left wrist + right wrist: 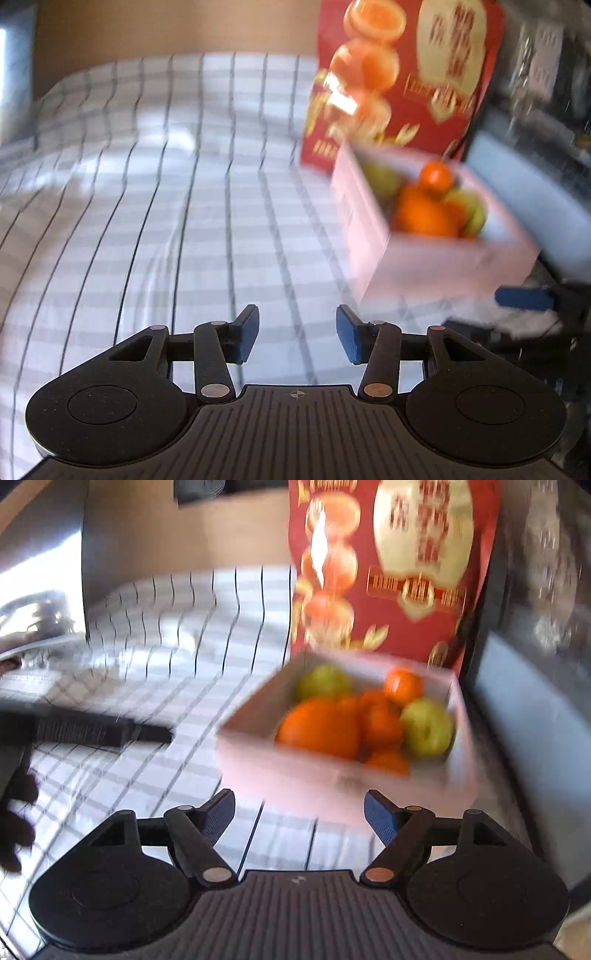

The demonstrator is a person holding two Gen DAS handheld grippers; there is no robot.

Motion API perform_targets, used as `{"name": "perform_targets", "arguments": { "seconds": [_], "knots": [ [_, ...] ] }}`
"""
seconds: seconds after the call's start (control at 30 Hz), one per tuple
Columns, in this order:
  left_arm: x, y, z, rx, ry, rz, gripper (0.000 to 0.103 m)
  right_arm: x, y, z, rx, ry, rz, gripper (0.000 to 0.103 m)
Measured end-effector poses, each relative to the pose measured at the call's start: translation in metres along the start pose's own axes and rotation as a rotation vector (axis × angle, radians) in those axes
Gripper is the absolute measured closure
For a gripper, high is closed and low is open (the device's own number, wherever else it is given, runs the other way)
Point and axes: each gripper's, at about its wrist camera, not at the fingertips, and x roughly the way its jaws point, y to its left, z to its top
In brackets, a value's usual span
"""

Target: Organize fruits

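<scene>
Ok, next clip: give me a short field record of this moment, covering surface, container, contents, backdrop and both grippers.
surface: checked tablecloth
container: pale open box
contents: oranges and green apples, mixed
backdrop: red printed carton upright behind the box
left gripper: open, nothing between fingers
right gripper: open, empty, facing the box
image quality: motion blur

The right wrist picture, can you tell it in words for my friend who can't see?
A pale box of oranges and green apples sits on a checked tablecloth, just ahead of the right gripper, whose jaws are open and empty. A tall red package printed with oranges stands behind the box. The picture is blurry.
</scene>
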Motion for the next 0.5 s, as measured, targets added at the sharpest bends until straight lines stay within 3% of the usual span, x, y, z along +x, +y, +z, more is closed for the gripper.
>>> {"name": "perform_targets", "arguments": {
  "seconds": [0.13,0.3,0.43,0.5],
  "knots": [
    [0.008,-0.003,-0.021,-0.005,-0.013,0.021,0.052,0.022,-0.001,-0.014,0.028,0.086,-0.016,0.025],
    [0.015,-0.015,-0.024,0.026,-0.080,0.040,0.051,0.025,0.004,-0.014,-0.027,0.066,-0.091,0.015],
    [0.019,-0.028,-0.028,0.094,-0.107,0.078,0.051,0.031,-0.004,-0.015,0.015,0.042,-0.187,0.000],
    [0.021,-0.029,-0.026,0.085,-0.106,0.065,0.049,0.032,-0.012,-0.016,0.050,0.040,-0.170,0.000]
  ]
}}
